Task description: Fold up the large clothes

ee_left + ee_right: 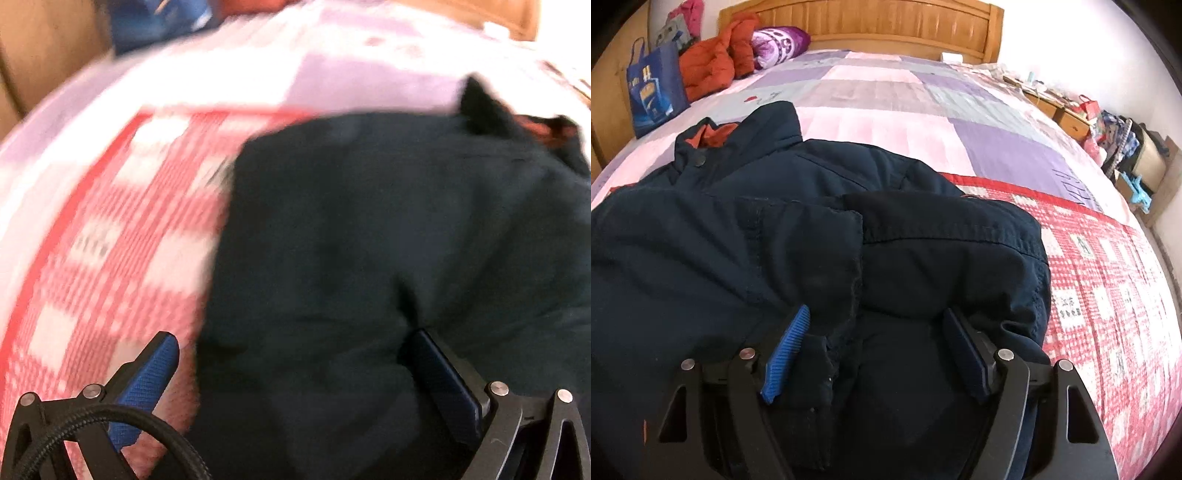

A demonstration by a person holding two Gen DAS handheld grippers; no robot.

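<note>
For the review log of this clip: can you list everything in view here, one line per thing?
jacket: one, dark navy, orange collar lining, spread on the bed
bedspread: one, pink and purple patchwork, covering the bed
checked blanket: one, red and white, near end
headboard: one, wooden, far end
tote bag: one, blue, far left
orange coat: one, by the bag
purple pillow: one, beside it
left claw: open, over jacket edge
right claw: open, over jacket
</note>
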